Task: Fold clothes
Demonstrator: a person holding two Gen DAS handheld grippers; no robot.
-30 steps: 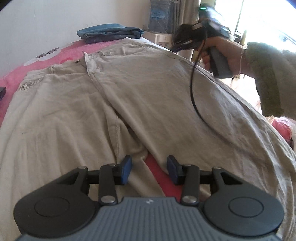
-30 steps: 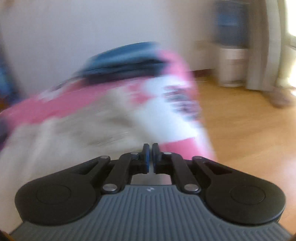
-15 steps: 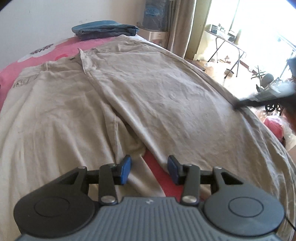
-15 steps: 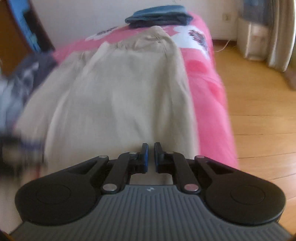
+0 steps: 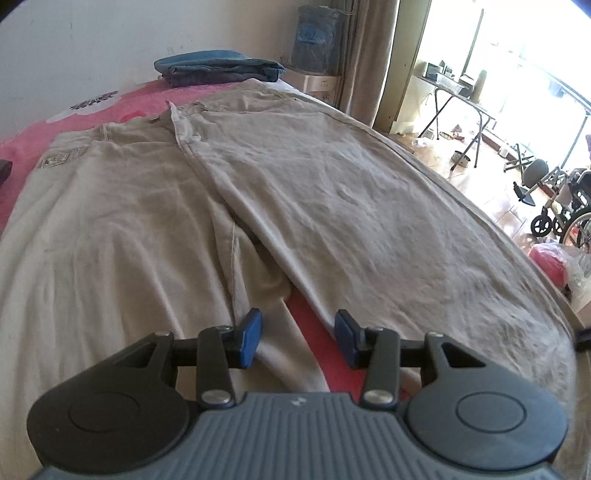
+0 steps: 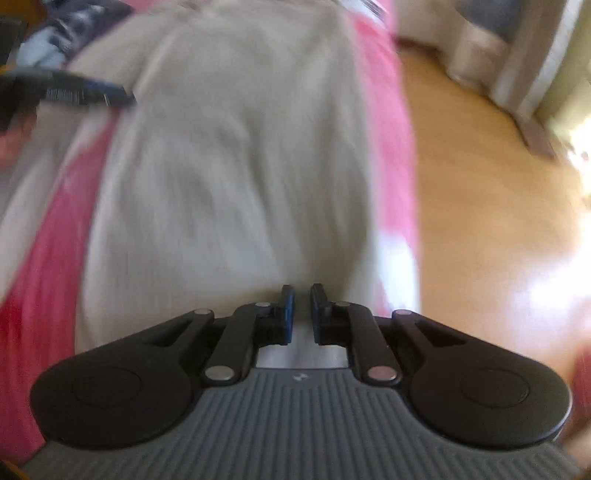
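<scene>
Beige trousers [image 5: 332, 206] lie spread flat on a pink bed sheet [image 5: 26, 147], waistband at the far end and legs running toward me. My left gripper [image 5: 297, 338] hovers open over the gap where the two legs part, with nothing between its blue pads. In the blurred right wrist view, my right gripper [image 6: 300, 314] hangs over the lower part of one trouser leg [image 6: 236, 166]. Its jaws are opening, a narrow gap shows and nothing is in it. The left gripper [image 6: 122, 96] appears as a dark blur at the upper left.
A folded stack of blue jeans [image 5: 218, 68] rests at the bed's far end. Dark patterned clothes [image 6: 62, 33] lie at the far left. Wooden floor [image 6: 480, 184] runs along the right bed edge, with a folding table [image 5: 458, 96], a wheelchair [image 5: 565, 206] and a red bag [image 5: 550, 258] beyond.
The right gripper swept from the waistband end along the trouser leg toward its lower part and left the left wrist view. Its jaws parted slightly. The left gripper stayed put.
</scene>
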